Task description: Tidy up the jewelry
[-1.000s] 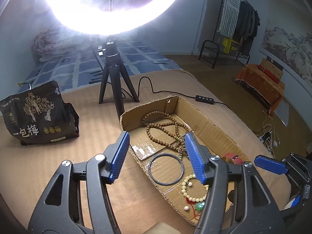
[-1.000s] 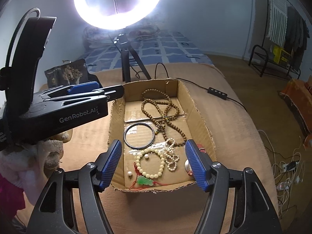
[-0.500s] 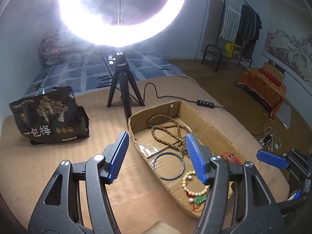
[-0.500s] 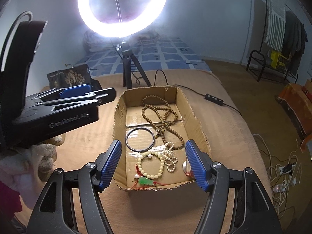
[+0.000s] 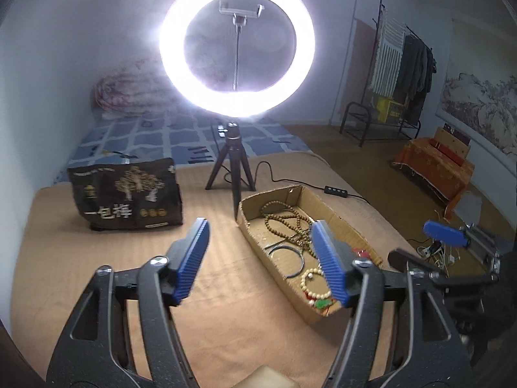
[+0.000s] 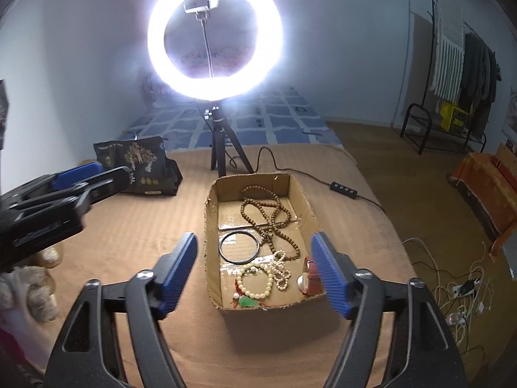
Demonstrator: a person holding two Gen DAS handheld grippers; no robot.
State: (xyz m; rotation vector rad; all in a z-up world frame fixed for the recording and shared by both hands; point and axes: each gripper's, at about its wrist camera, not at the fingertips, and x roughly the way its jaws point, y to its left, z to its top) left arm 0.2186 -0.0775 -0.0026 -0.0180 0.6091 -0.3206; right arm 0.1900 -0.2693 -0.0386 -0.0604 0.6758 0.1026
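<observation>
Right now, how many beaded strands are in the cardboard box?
3: long brown wooden bead strand at the far end; cream bead bracelet with a green pendant near the front; small pearl strand beside it. More could hide underneath.

tan bed (image 6: 135,245): box (image 6: 211,245), bag (image 6: 142,168), tripod (image 6: 223,148)

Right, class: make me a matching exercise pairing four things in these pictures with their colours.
Things:
1. plain round bangle
2. long string of wooden beads
3. small carved pendant
4. ribbed gripper fingers

Colours:
A. blue
B. green
C. black
D. brown

Pairs: 1-C, 2-D, 3-B, 4-A
</observation>
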